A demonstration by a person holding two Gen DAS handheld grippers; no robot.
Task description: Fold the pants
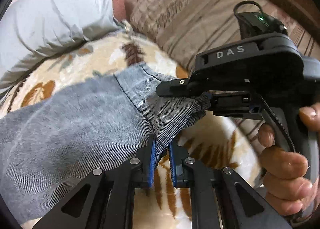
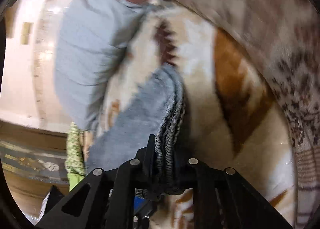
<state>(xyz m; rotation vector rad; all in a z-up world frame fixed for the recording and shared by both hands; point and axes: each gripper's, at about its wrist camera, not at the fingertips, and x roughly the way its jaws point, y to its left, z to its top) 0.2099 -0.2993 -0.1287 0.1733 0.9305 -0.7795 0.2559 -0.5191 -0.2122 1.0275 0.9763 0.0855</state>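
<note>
Grey sweatpants (image 1: 84, 113) lie across a cream and brown patterned blanket (image 1: 96, 63). My left gripper (image 1: 161, 149) is shut on the ribbed waistband (image 1: 172, 117), its blue pads pinching the lower edge. My right gripper (image 1: 180, 97) is shut on the same waistband further along, seen from the side in the left wrist view with a hand on its handle. In the right wrist view the bunched ribbed waistband (image 2: 170, 139) fills my right gripper (image 2: 166, 169), and the grey pants (image 2: 140, 109) hang away from it over the blanket (image 2: 200, 93).
A pale blue pillow (image 1: 56, 13) lies at the far end of the blanket, also in the right wrist view (image 2: 86, 49). A striped beige sofa back (image 1: 190, 13) runs along the right. A green patterned cloth (image 2: 75, 149) and floor show at lower left.
</note>
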